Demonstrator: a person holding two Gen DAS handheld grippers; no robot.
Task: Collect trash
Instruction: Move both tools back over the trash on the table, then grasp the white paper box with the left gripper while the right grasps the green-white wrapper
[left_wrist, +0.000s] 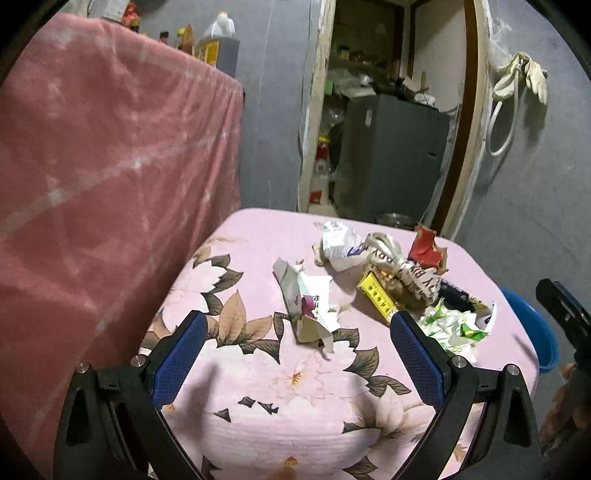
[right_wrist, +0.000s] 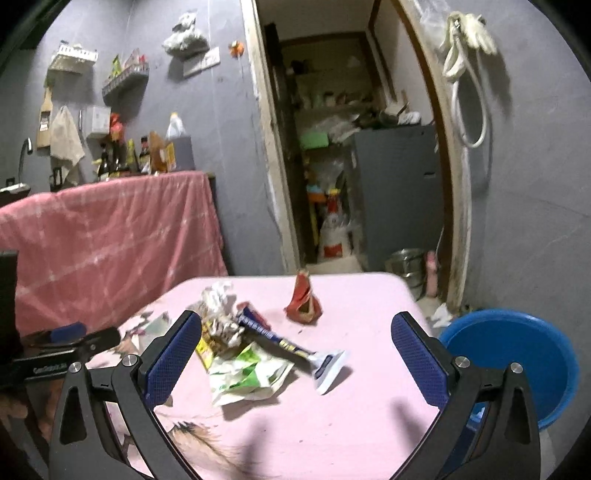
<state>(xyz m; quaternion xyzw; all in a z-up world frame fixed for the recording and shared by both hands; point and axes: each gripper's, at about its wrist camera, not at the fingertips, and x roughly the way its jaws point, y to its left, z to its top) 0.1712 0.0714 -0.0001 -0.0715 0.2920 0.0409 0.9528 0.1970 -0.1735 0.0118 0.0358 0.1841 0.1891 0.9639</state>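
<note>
Trash lies on a pink floral table (left_wrist: 258, 387): a torn paper wrapper (left_wrist: 310, 306), a crumpled white paper (left_wrist: 341, 245), a yellow pack (left_wrist: 376, 295), a red wrapper (left_wrist: 426, 249) and a green-white bag (left_wrist: 456, 326). My left gripper (left_wrist: 295, 328) is open and empty just above the torn wrapper. My right gripper (right_wrist: 295, 332) is open and empty above the table (right_wrist: 351, 424), over the green-white bag (right_wrist: 247, 373) and a blue tube (right_wrist: 291, 347). The red wrapper (right_wrist: 303, 299) stands farther back.
A blue basin (right_wrist: 517, 354) sits on the floor right of the table, also in the left wrist view (left_wrist: 532, 325). A pink-draped counter (left_wrist: 110, 166) with bottles stands on the left. An open doorway (right_wrist: 351, 147) is behind the table.
</note>
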